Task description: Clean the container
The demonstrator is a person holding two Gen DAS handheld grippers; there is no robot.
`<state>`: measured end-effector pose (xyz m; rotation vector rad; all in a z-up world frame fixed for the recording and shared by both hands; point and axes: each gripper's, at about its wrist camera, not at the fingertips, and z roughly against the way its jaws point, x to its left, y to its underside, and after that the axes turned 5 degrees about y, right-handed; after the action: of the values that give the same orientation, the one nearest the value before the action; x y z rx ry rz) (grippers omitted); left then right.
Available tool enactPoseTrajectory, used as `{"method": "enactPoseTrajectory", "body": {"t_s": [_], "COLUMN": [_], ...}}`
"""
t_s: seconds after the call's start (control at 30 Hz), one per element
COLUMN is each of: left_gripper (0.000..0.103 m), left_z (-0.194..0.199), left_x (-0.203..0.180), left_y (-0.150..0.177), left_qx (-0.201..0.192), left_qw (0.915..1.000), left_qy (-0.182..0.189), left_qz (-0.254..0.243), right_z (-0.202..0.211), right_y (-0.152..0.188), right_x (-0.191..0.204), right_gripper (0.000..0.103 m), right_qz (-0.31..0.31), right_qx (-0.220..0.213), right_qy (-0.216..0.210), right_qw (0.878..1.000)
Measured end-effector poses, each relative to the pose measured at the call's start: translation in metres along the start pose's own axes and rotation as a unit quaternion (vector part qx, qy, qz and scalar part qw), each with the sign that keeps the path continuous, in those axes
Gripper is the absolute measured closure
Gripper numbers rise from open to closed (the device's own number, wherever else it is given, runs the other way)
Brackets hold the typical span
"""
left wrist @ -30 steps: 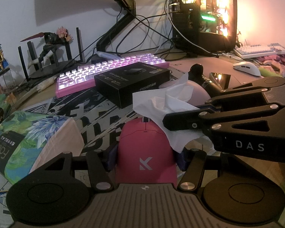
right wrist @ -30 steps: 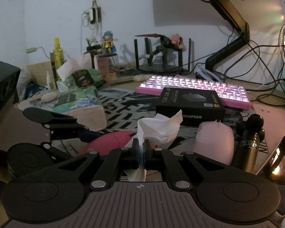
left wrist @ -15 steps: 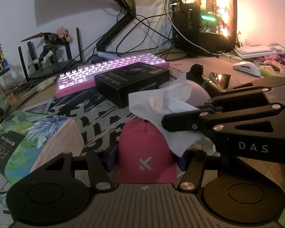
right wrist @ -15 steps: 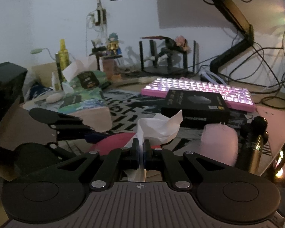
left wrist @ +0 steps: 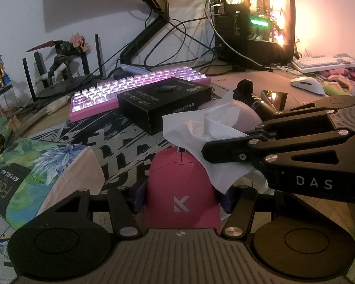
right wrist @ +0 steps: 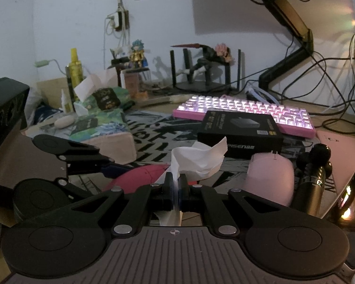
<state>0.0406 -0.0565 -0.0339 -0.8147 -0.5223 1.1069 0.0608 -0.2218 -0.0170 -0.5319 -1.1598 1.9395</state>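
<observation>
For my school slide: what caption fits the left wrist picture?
Left claw grips a pink mouse while right claw wipes it with tissue.

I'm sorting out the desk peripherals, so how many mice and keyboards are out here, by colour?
Hot pink mouse: 1
Pale pink mouse: 1
White mouse: 1
Pink keyboard: 1
White and blue keyboard: 1
Total: 5
</observation>
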Motion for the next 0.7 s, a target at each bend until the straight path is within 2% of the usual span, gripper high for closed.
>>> {"method": "enactPoseTrajectory", "body": {"t_s": [0.7], "left_gripper": [0.044], "left_z": [-0.0001], "left_x": [0.0004], "left_y": [0.0002], "left_qx": [0.000], "left_qw": [1.0000], "left_qy": [0.000], "left_qz": [0.000], "right_z": [0.0010], "right_y": [-0.0012], "right_x": [0.0022], "right_gripper": [0.098], "right_qz": [0.003], "right_qx": [-0.002], "right_qy": [-0.006], "right_qw": [1.000]}}
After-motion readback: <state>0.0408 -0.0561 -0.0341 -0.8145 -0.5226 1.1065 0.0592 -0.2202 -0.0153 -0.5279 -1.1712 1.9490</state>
